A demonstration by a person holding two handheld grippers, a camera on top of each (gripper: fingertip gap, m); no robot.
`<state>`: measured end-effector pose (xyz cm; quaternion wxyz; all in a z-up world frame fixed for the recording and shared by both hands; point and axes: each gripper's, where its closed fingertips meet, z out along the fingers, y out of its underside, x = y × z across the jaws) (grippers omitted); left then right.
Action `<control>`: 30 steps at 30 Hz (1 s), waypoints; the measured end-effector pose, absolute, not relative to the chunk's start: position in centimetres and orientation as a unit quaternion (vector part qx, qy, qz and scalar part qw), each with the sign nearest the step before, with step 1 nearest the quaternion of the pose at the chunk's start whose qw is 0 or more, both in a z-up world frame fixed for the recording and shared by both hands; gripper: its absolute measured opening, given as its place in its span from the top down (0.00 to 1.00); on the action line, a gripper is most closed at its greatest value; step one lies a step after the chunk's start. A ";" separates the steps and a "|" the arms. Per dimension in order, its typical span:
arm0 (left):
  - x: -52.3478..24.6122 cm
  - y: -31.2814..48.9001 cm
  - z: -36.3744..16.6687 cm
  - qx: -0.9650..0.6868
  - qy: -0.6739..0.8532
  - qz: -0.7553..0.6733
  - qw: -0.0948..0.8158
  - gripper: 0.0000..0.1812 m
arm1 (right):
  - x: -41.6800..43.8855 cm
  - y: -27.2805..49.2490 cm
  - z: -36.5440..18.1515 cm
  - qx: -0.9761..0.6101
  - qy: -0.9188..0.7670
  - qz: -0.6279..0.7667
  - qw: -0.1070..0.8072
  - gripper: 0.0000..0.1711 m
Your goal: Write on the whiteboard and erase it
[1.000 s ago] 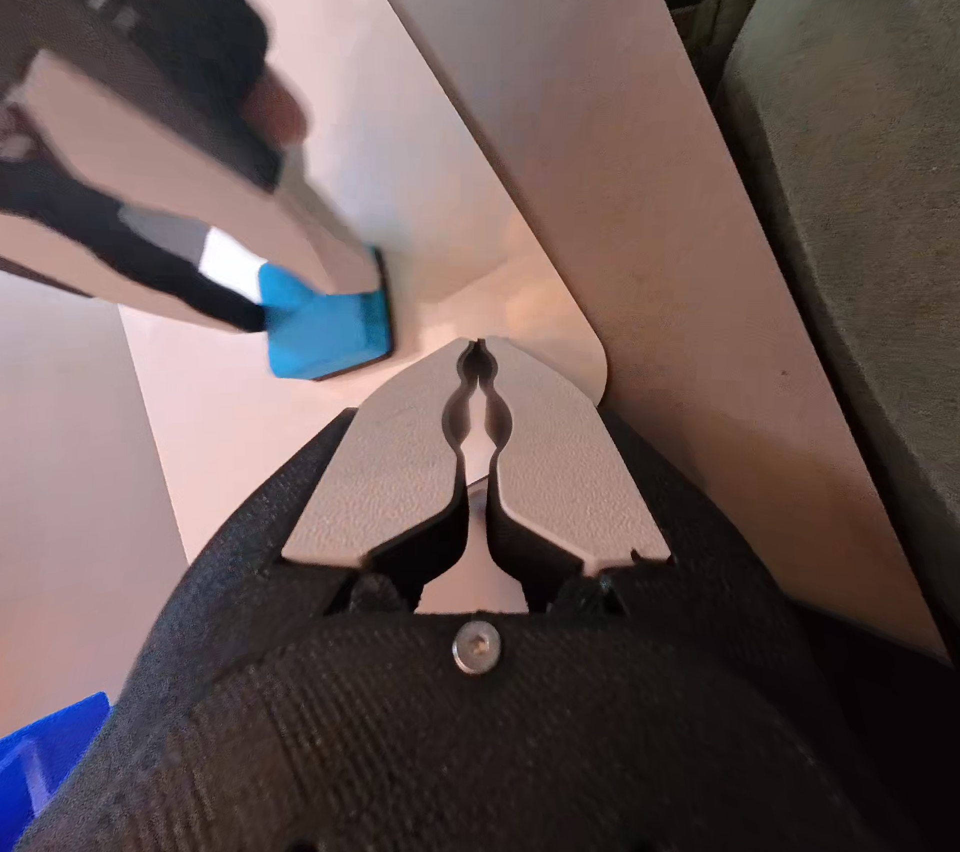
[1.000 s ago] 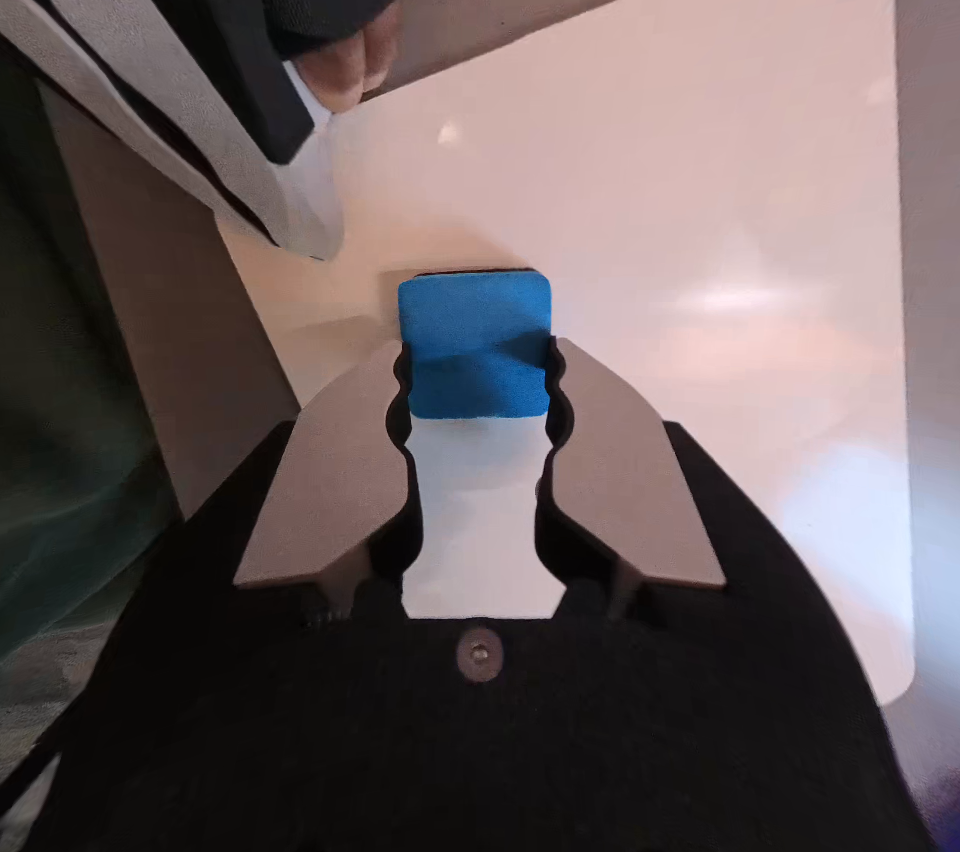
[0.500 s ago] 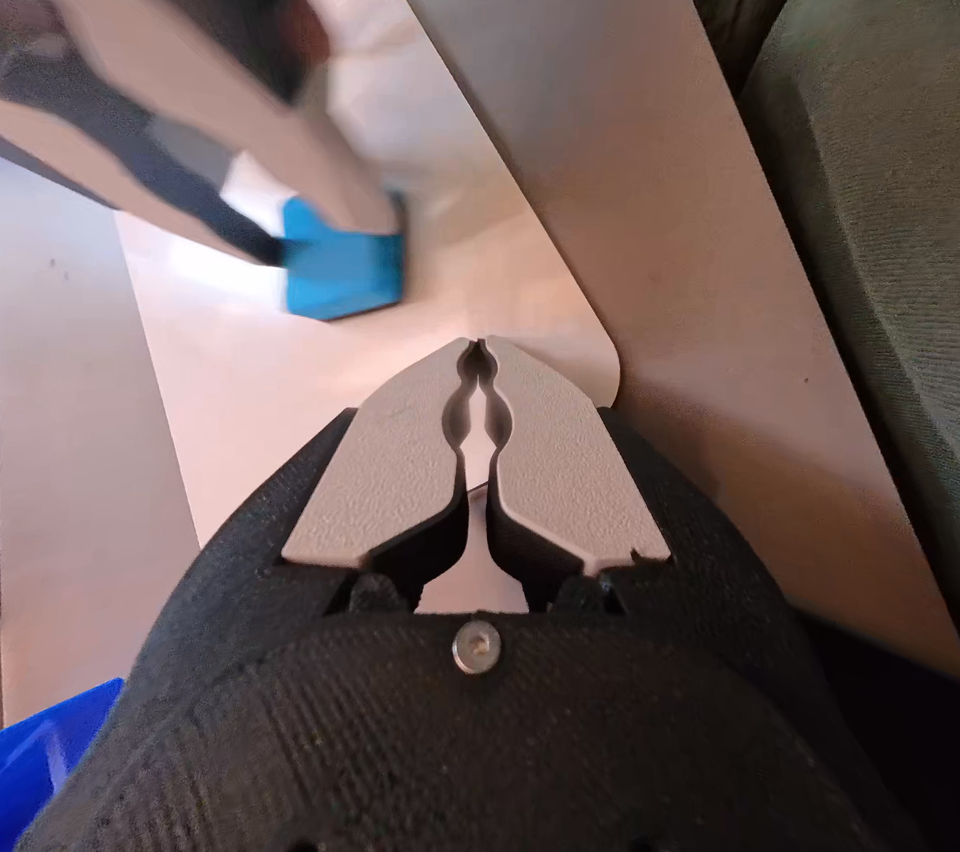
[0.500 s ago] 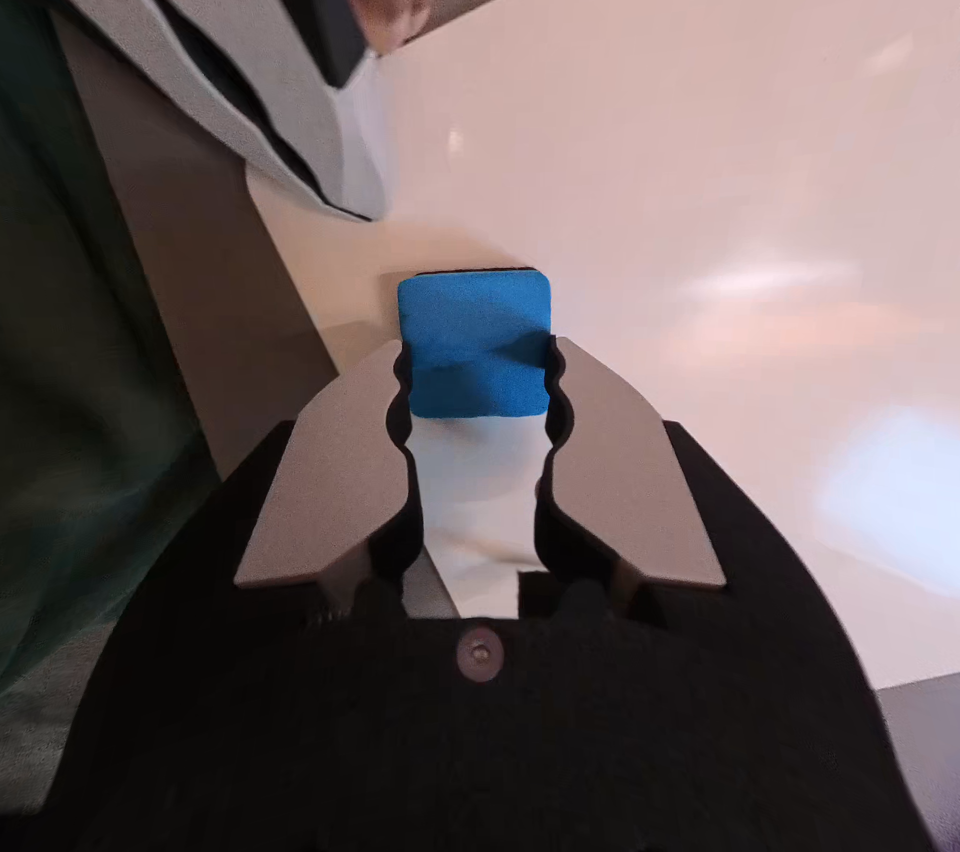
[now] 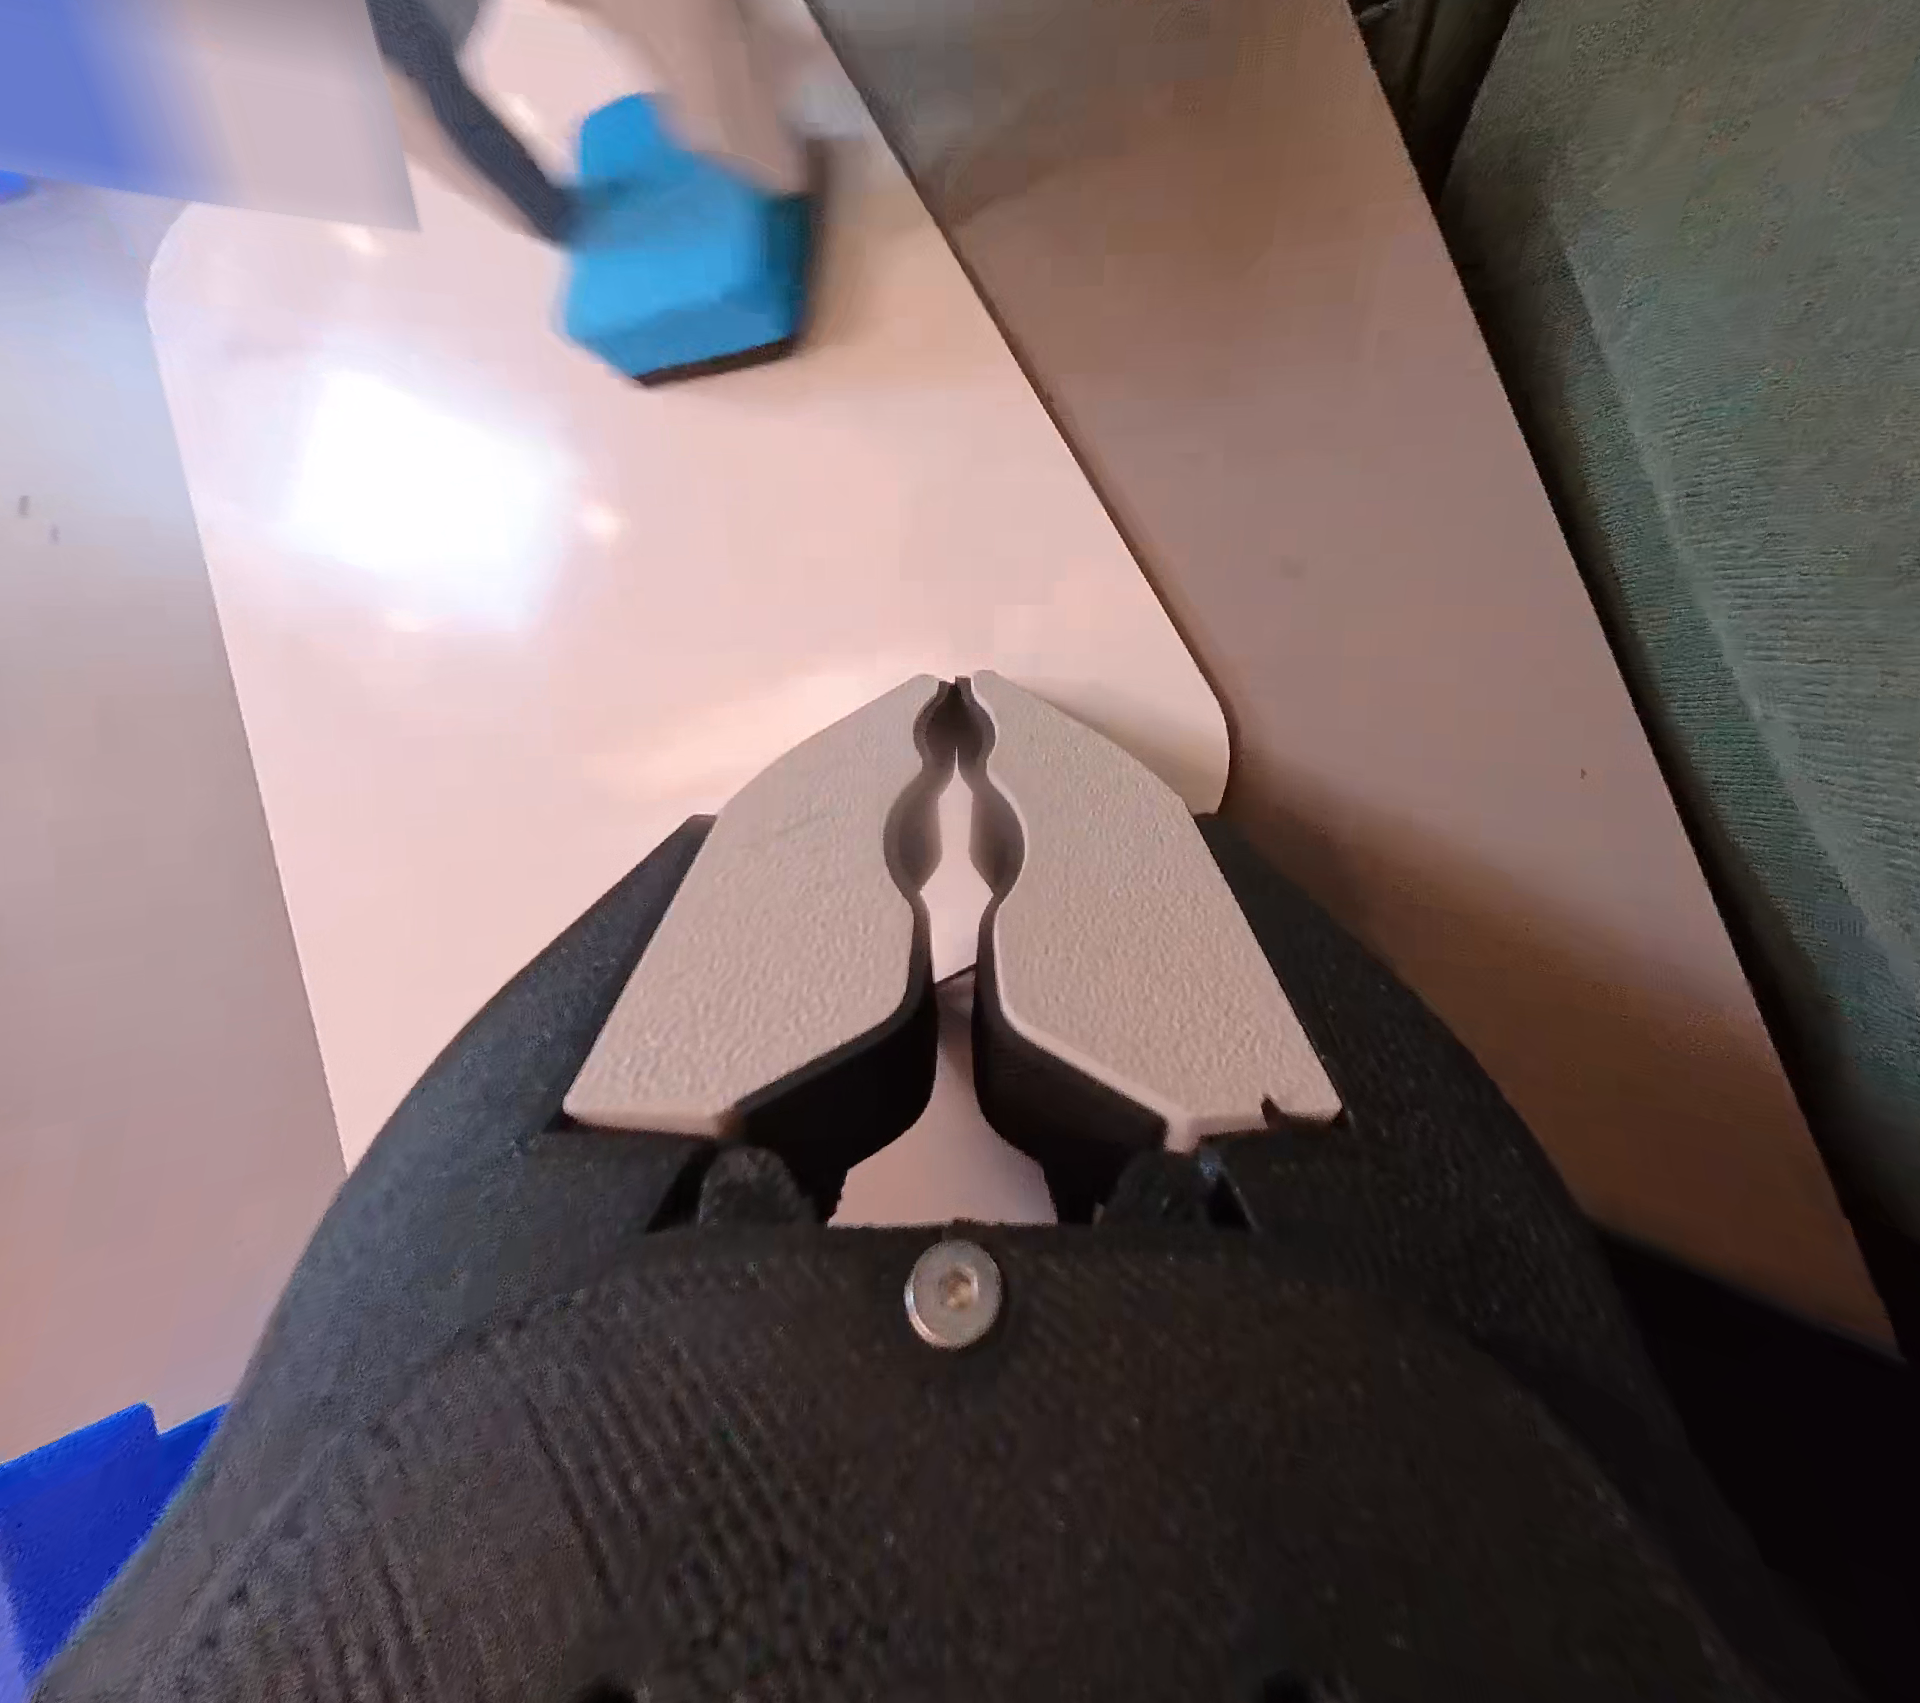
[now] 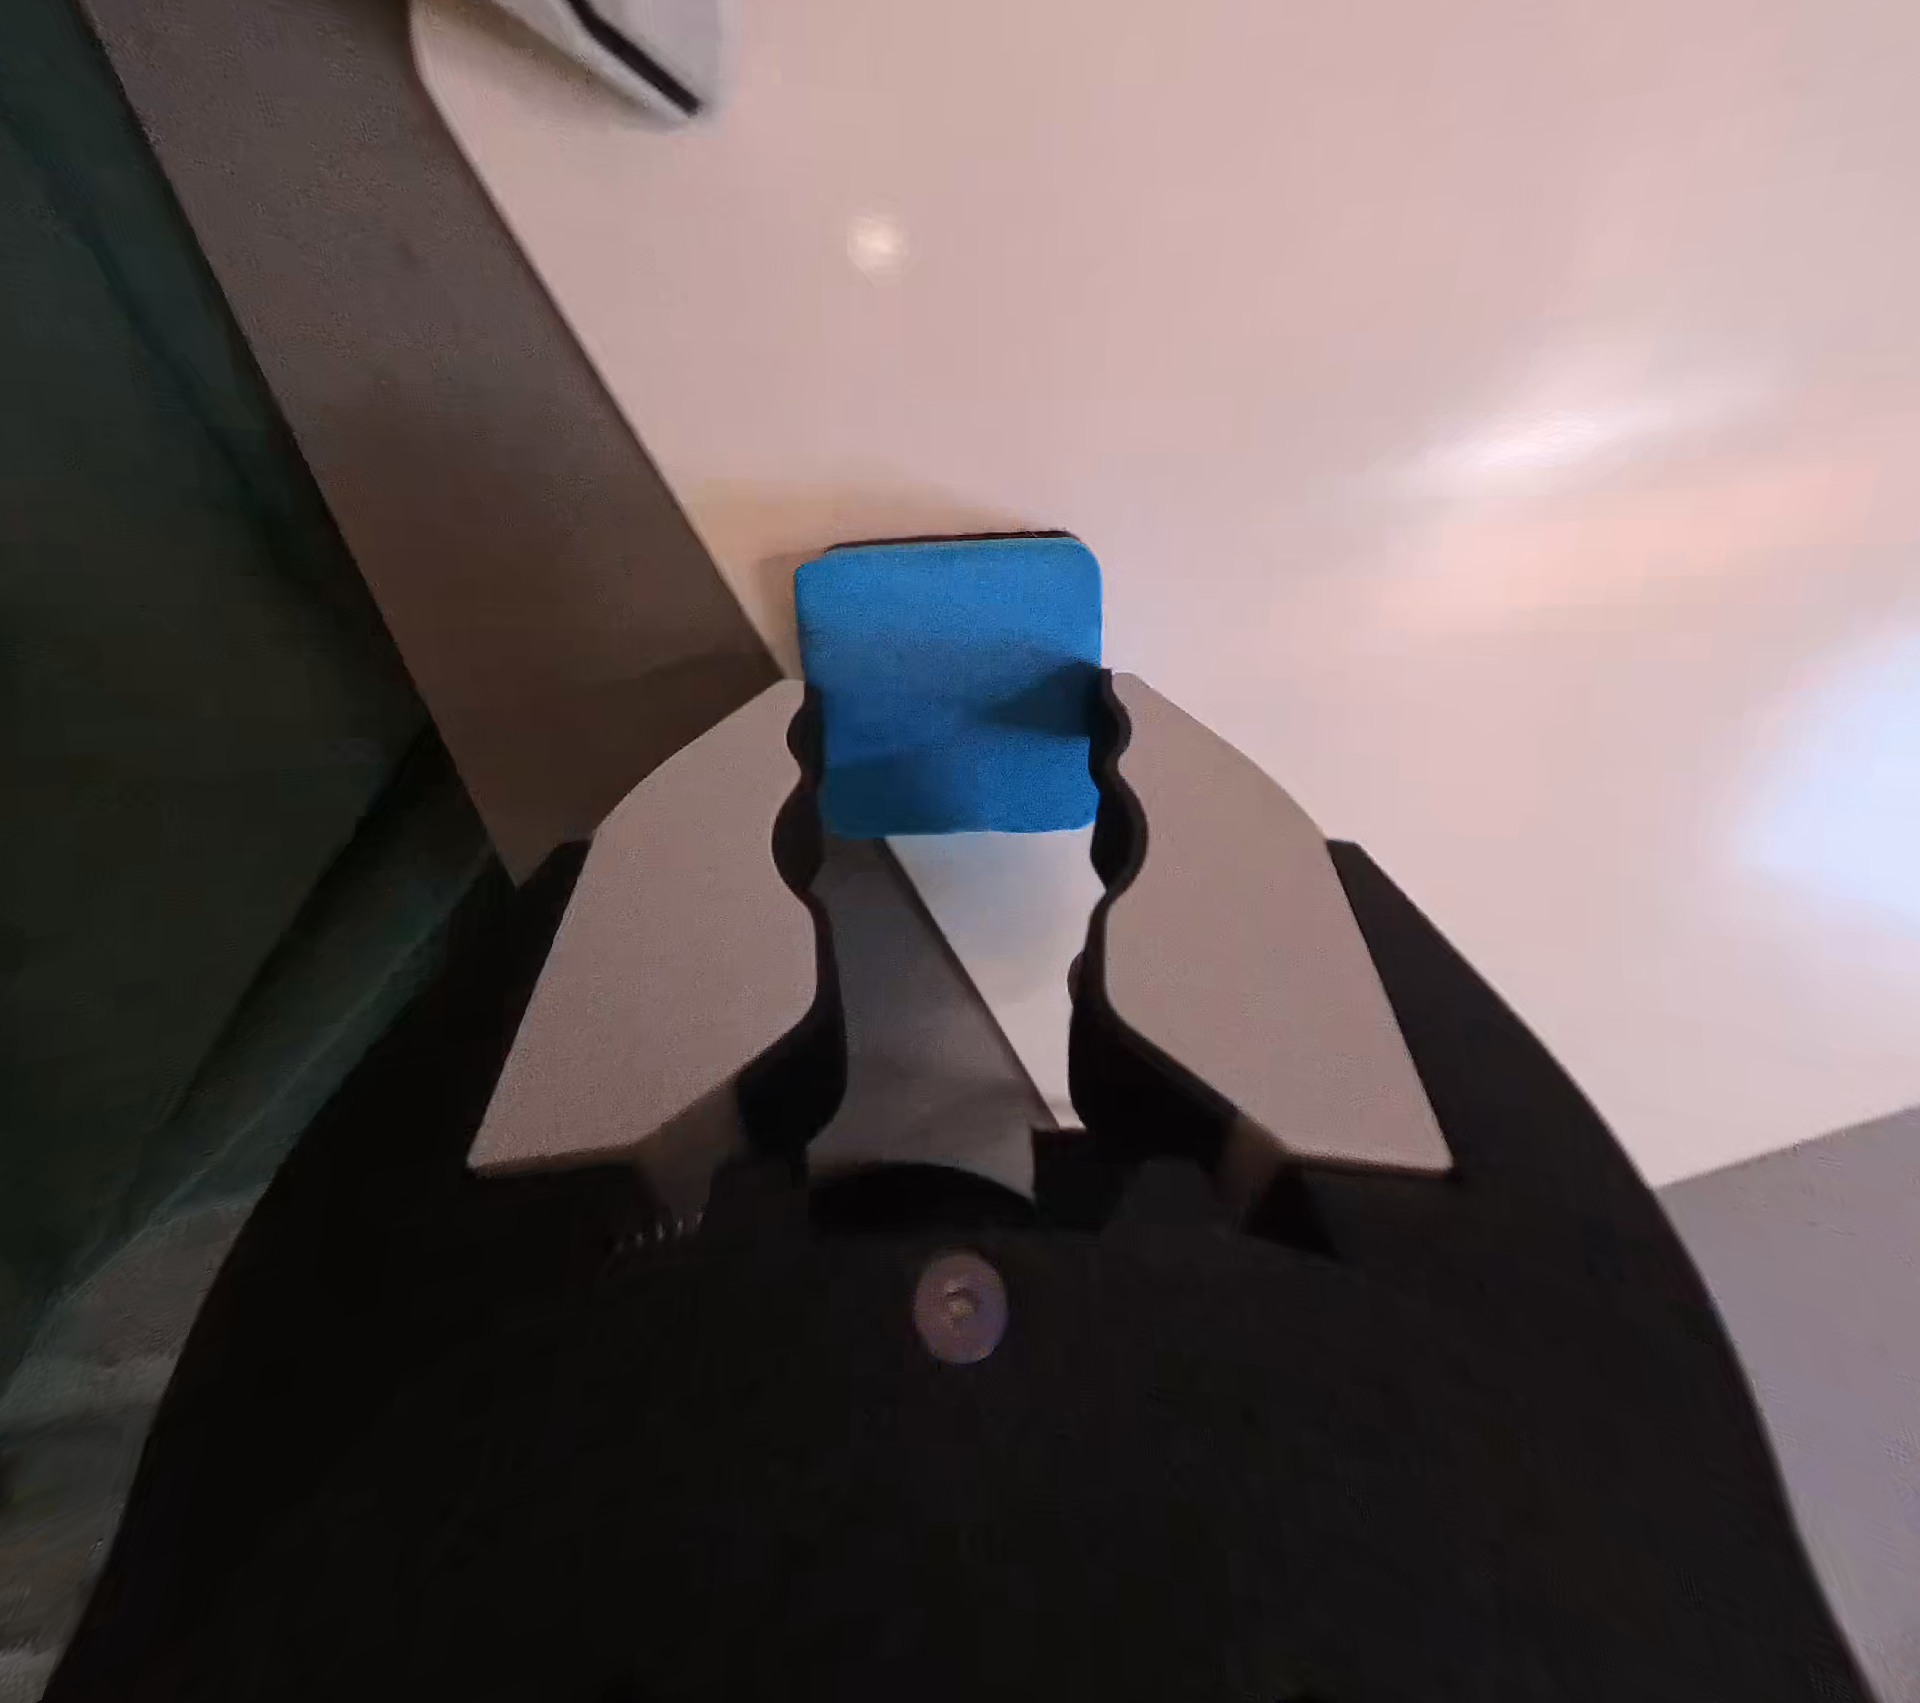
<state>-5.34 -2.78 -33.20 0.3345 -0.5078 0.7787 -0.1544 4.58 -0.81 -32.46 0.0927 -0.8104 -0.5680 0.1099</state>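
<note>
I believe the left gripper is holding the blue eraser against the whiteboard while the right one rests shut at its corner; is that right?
The sides are swapped: the right wrist view shows the right gripper holding the blue eraser against the whiteboard; the left gripper rests shut at its corner.

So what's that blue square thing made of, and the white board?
The blue eraser looks like soft foam: matte, slightly fuzzy, and dented where the right gripper squeezes it, with a thin dark layer underneath. The whiteboard looks like smooth, glossy coated sheet, since lights reflect off it; what is under the coating can't be told.
</note>
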 end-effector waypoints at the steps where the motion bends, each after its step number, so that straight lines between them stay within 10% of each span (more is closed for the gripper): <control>1: -5.3 -2.9 -33.2 -0.508 0.779 -0.155 0.335 1.00 | 6.1 1.7 -32.4 -0.836 -0.529 0.109 0.100 0.71; 7: -5.3 -2.8 -33.2 -0.507 0.778 -0.147 0.342 1.00 | 17.2 17.6 -32.5 -0.922 -0.351 0.073 0.143 0.71; 18: -5.2 -2.9 -33.2 -0.510 0.776 -0.154 0.337 1.00 | 12.0 -2.7 -32.4 -0.865 -0.488 0.098 0.062 0.71; 30: -5.4 -2.6 -33.2 -0.514 0.773 -0.136 0.347 1.00 | 17.8 17.7 -31.8 -0.890 -0.394 0.003 0.228 0.71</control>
